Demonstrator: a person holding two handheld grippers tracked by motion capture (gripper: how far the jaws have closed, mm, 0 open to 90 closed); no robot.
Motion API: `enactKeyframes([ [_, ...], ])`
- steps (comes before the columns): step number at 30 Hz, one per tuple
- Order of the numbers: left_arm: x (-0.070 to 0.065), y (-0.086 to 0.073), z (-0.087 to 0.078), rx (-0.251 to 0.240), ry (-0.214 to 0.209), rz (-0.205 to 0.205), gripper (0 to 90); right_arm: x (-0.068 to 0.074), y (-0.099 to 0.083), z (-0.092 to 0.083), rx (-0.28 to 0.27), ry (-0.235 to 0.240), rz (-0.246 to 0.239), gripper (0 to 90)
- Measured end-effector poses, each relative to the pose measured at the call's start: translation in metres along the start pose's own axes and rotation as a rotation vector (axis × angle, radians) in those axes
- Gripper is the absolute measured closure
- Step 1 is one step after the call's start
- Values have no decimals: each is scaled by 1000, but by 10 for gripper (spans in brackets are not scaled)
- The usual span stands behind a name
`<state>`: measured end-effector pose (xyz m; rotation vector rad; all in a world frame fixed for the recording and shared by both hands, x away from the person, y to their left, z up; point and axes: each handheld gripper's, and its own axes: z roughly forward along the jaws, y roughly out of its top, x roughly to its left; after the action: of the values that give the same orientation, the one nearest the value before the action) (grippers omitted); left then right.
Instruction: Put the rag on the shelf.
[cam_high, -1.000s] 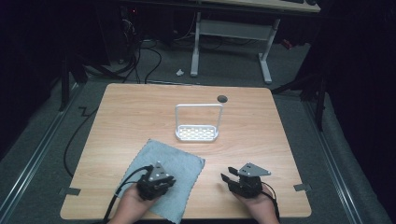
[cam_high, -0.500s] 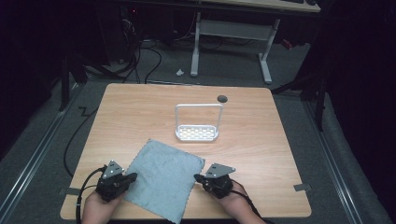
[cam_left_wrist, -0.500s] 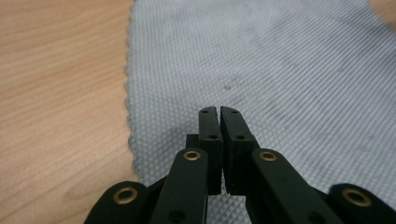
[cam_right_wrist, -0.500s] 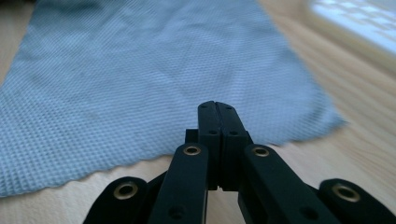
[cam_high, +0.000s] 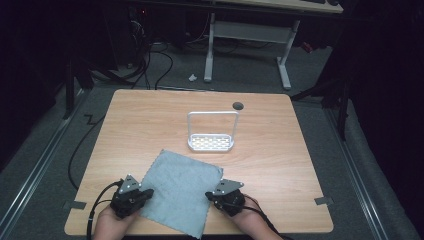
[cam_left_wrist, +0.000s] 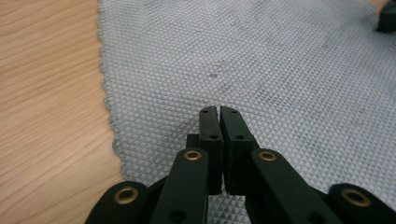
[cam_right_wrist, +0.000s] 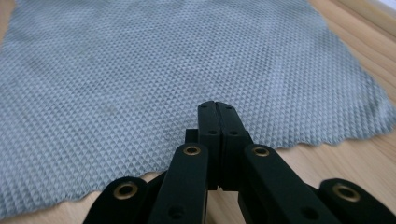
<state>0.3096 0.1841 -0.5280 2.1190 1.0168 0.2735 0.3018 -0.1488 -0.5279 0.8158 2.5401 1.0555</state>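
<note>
Both my tongs have drawn apart to the flat grey waffle-weave cloth's (cam_high: 181, 191) edges: left tongs (cam_high: 145, 194) pressed together over its left border, right tongs (cam_high: 212, 194) likewise at its right, on the wooden table (cam_high: 140, 125). I'd judge a two-sided pickup comes next.

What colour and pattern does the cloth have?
Grey-blue cloth with a fine raised diamond weave, clearest in the left gripper view.

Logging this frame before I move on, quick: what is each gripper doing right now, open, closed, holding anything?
Left gripper: closed, fingers together over the grey cloth, holding nothing.
Right gripper: closed at the cloth's edge, holding nothing.
</note>
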Motion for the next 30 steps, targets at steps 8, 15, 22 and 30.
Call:
enactKeyframes([
  [8, -30, 17, 23, 20, -133, 57, 875, -26, -24, -23, -4, -86, 101, 900],
  [15, -59, 29, 41, 31, -225, 117, 875, -51, -44, -42, -16, -169, 199, 900],
  [22, -75, 32, 48, 30, -263, 153, 875, -61, -53, -50, -22, -209, 243, 900],
  [30, -85, 27, 41, 65, -313, 189, 876, -54, -60, -60, -4, -202, 241, 900],
])
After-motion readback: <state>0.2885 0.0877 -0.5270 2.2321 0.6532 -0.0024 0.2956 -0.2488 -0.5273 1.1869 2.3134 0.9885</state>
